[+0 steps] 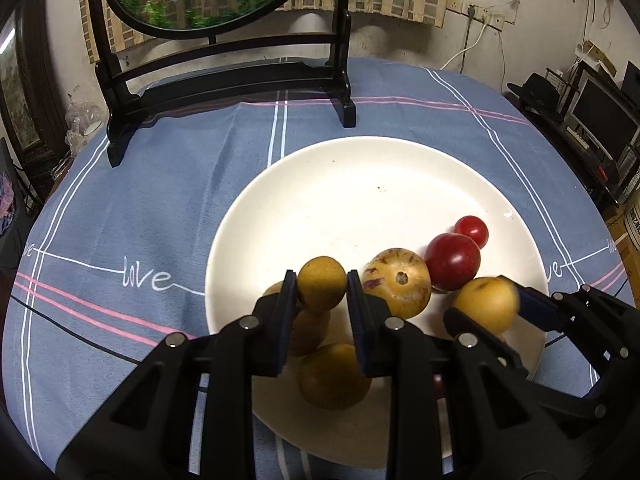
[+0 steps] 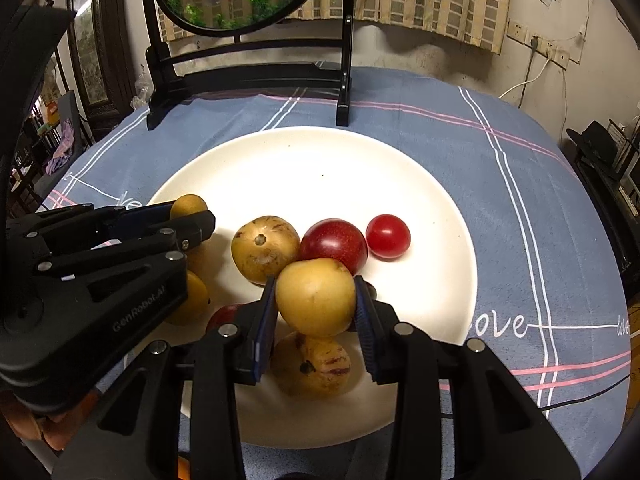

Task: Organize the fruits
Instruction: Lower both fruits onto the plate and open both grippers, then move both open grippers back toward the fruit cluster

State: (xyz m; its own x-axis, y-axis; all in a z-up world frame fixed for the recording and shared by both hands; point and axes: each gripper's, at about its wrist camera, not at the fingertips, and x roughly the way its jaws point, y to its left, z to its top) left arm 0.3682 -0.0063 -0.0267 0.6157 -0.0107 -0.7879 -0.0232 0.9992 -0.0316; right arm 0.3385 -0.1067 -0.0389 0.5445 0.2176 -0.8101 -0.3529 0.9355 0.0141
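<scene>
Two claws hover over your round white ceramic plate (image 2: 420, 184): left claw (image 1: 322, 286) flanks a small olive-yellow round fruit (image 1: 322, 283), right claw (image 2: 316, 300) a pale yellow one (image 2: 316, 298). Jaws barely parted; whether the pads grip is unclear, so lower gently and release fully.

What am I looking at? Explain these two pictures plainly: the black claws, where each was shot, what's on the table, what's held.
No robot: a person holds a two-finger gripper in each hand, each with a camera looking along its fingers. One picture comes from the left gripper, the other from the right gripper. On the cloth sits a plate of fruit: a melon, a plum, a tomato and more. A stand is behind. The left gripper clamps a brown fruit, the right a yellow fruit, over the plate.
</scene>
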